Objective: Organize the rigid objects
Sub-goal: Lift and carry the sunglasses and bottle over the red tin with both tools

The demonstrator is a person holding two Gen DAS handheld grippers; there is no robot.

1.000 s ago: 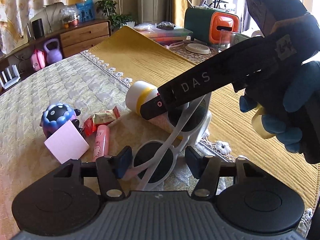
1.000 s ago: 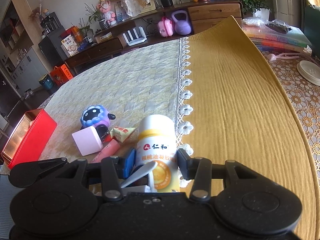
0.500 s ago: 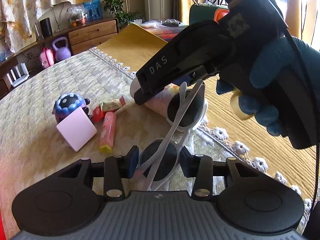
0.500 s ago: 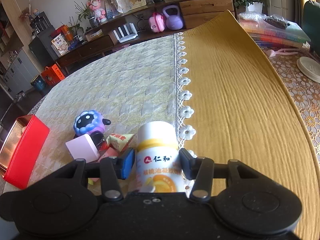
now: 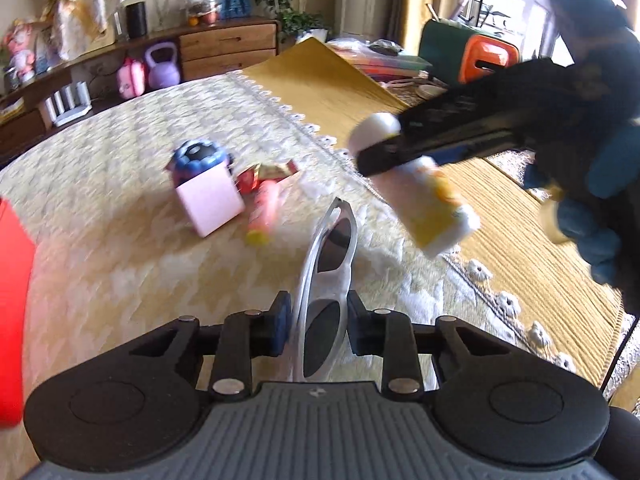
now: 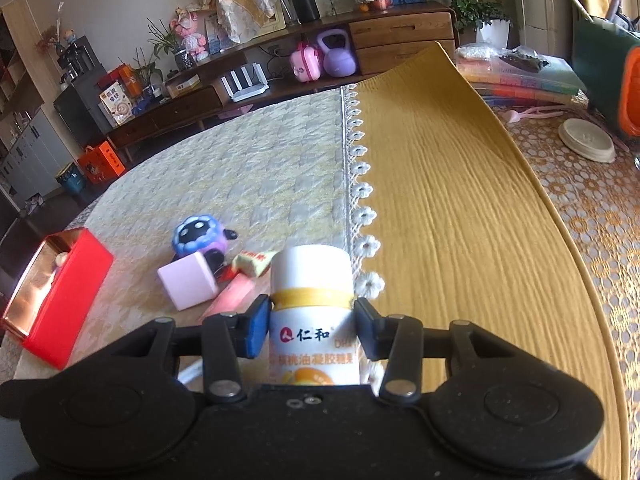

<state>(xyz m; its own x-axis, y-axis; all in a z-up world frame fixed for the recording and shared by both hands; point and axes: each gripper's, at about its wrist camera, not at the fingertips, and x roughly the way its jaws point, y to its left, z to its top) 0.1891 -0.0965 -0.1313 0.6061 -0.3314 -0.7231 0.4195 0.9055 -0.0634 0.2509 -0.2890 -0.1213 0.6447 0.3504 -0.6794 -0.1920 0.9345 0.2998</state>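
My left gripper (image 5: 318, 322) is shut on white sunglasses (image 5: 330, 276) with dark lenses, held on edge above the quilted table. My right gripper (image 6: 311, 330) is shut on a white supplement bottle (image 6: 313, 312) with a yellow band; in the left wrist view the bottle (image 5: 424, 200) hangs lifted and tilted off the table at the right. A red box (image 6: 56, 292) with a shiny inside stands open at the left; its edge (image 5: 12, 312) also shows in the left wrist view.
On the table lie a blue-purple sheep toy (image 6: 200, 236), a pink cube (image 6: 188, 286), a snack wrapper (image 6: 252, 262) and a pink tube (image 5: 262, 210). A yellow cloth (image 6: 440, 216) covers the right half. A white dish (image 6: 586, 146) and green-orange case (image 5: 472, 54) stand far right.
Both grippers have lifted with their loads. The bottle has come off the table and the sunglasses have turned on edge; the left view has swung left, bringing the red box into sight.
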